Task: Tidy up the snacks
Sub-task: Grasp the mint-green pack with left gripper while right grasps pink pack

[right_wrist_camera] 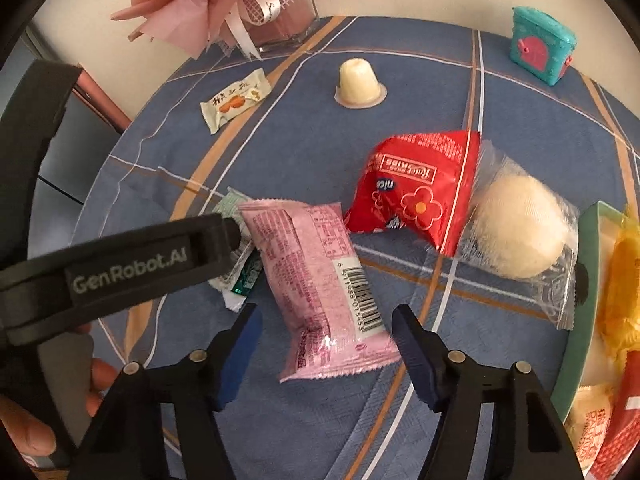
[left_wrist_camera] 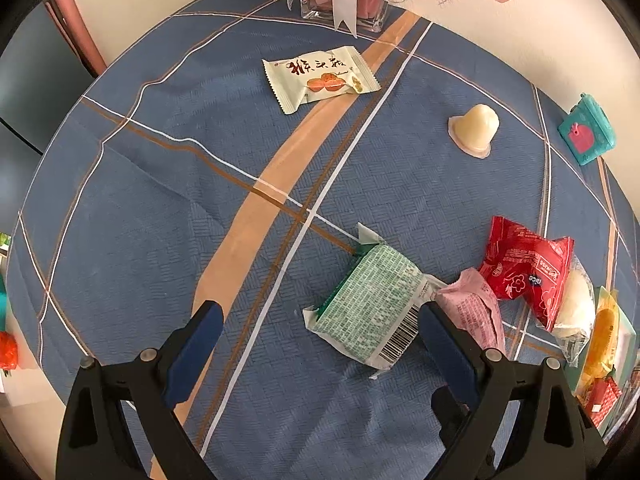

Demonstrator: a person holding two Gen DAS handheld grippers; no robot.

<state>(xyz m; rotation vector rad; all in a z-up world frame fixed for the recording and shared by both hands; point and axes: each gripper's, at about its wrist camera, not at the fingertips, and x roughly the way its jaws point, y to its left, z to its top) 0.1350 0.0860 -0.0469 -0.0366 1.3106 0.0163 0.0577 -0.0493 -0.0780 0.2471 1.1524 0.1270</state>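
left wrist view: my left gripper (left_wrist_camera: 320, 344) stands wide apart above the blue checked tablecloth (left_wrist_camera: 140, 200), holding nothing; green-printed packet (left_wrist_camera: 372, 308) lies near its right finger, cream packet (left_wrist_camera: 320, 78) and jelly cup (left_wrist_camera: 476, 130) farther off.

right wrist view: my right gripper (right_wrist_camera: 326, 350), jaws half spread, straddles the pink packet (right_wrist_camera: 320, 280) without pressing it; red packet (right_wrist_camera: 420, 188) and clear-wrapped bun (right_wrist_camera: 520, 228) lie beside the green tray (right_wrist_camera: 586, 280).
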